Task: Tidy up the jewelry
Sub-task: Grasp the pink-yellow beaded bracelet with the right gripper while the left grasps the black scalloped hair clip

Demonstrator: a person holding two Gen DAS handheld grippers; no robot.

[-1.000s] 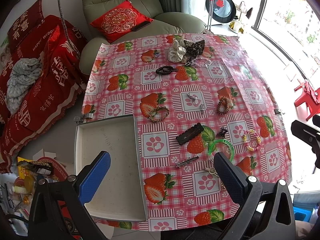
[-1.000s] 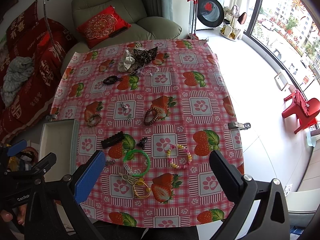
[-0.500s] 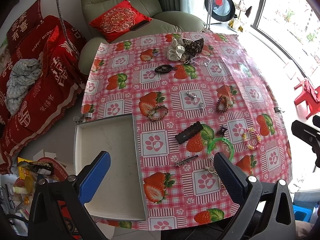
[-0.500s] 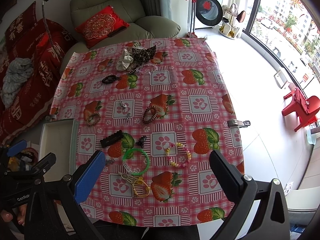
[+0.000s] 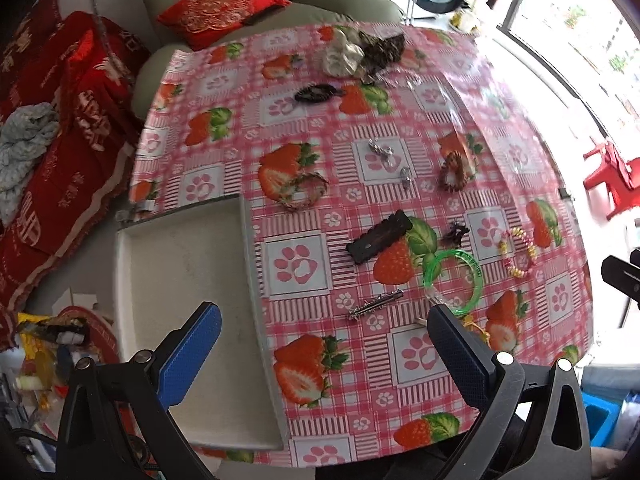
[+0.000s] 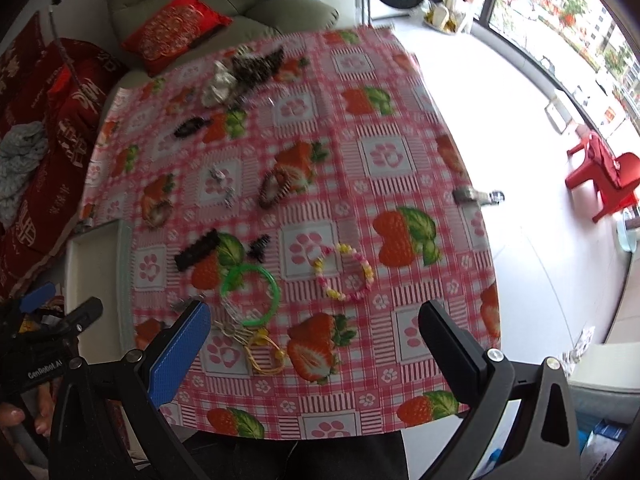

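Both the left gripper (image 5: 320, 354) and right gripper (image 6: 316, 344) hover jaws wide, empty, at lower frame over the worktop (image 5: 420, 128) strewn with jewelry.

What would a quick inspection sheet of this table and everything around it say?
Surface: table under a strawberry-print tablecloth.
Job's things: white tray, nothing seen in it; green bangle, beaded bracelet, black hair clip, braided bracelet, silver barrette, scrunchies at the far end, all loose on the cloth.
Clutter: packets on the floor.
Grippers: left gripper open, holding nothing; right gripper open, holding nothing.
Cables: nothing seen.
Surroundings: armchair with red cushion, red chair, windows.
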